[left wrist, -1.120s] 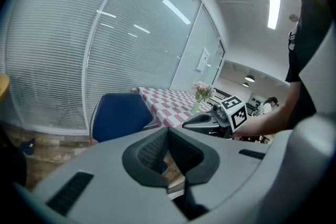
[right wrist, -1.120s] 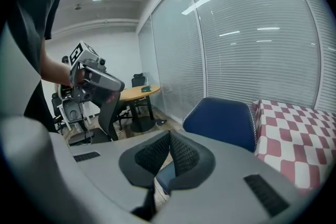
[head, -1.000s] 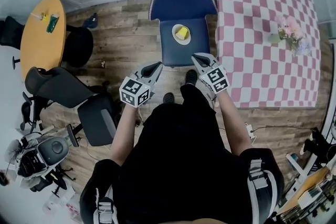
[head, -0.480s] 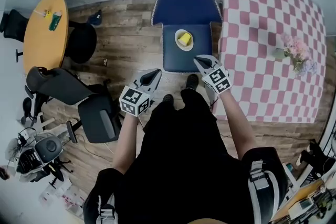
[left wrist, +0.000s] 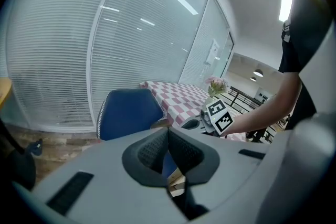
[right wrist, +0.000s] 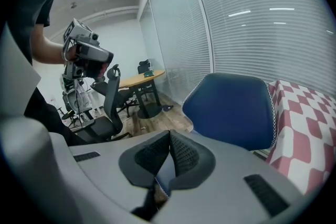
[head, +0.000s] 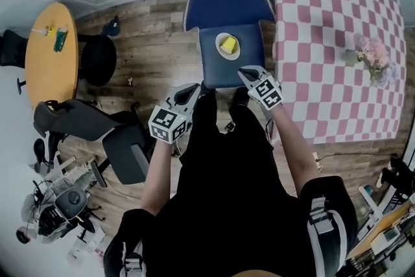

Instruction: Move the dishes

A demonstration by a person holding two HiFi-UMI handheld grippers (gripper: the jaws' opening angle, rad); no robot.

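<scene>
Now left tool point(head: 192, 90) and right tool point(head: 244, 74), shut, hover near chair point(head: 213, 68) edge

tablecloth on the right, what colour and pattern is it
Pink and white checks. The tablecloth shows best in the head view.

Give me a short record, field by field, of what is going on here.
place: blue chair beside a pink-checked table
dish: plate on the chair seat, a yellow thing on it
left hand-held gripper: jaws together, holding nothing
right hand-held gripper: jaws together, holding nothing
elsewhere: vase of flowers on the checked table, round wooden table at left
</scene>
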